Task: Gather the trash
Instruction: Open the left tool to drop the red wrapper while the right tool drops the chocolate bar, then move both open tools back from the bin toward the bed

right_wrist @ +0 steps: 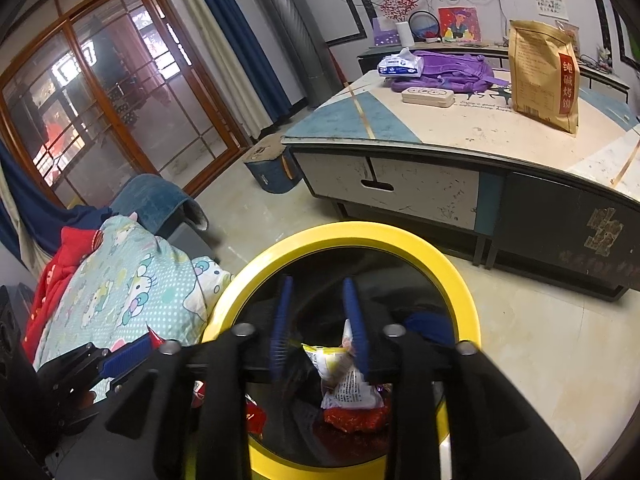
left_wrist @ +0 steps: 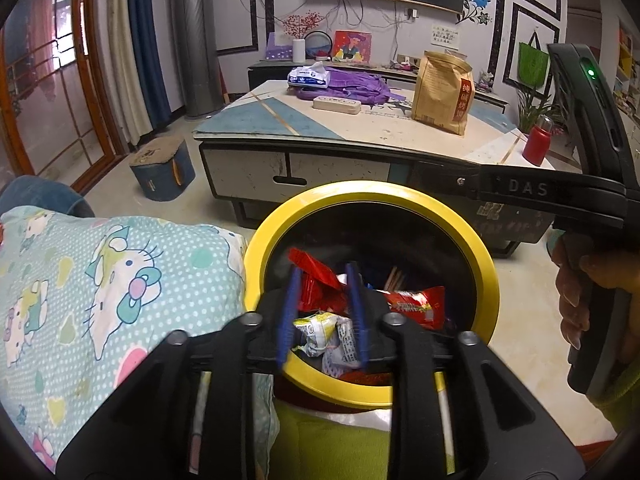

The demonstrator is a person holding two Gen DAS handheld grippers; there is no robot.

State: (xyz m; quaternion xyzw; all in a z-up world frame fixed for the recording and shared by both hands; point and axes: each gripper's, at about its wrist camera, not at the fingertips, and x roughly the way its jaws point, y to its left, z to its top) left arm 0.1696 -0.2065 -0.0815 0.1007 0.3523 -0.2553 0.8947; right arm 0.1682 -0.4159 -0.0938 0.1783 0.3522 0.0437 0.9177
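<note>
Hanging over the yellow-rimmed bin (left_wrist: pixel 486 264), the left gripper (left_wrist: pixel 323 312) has its jaws partly apart, gripping nothing, above a red wrapper (left_wrist: pixel 320 284) and other wrappers lying inside. Right gripper (right_wrist: pixel 318 328) likewise stands partly apart over the bin, a white-and-yellow wrapper (right_wrist: pixel 344 376) loose between its fingers.

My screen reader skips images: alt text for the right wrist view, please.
The right gripper hangs open over a yellow-rimmed bin of wrappers; a coffee table stands beyond.
</note>
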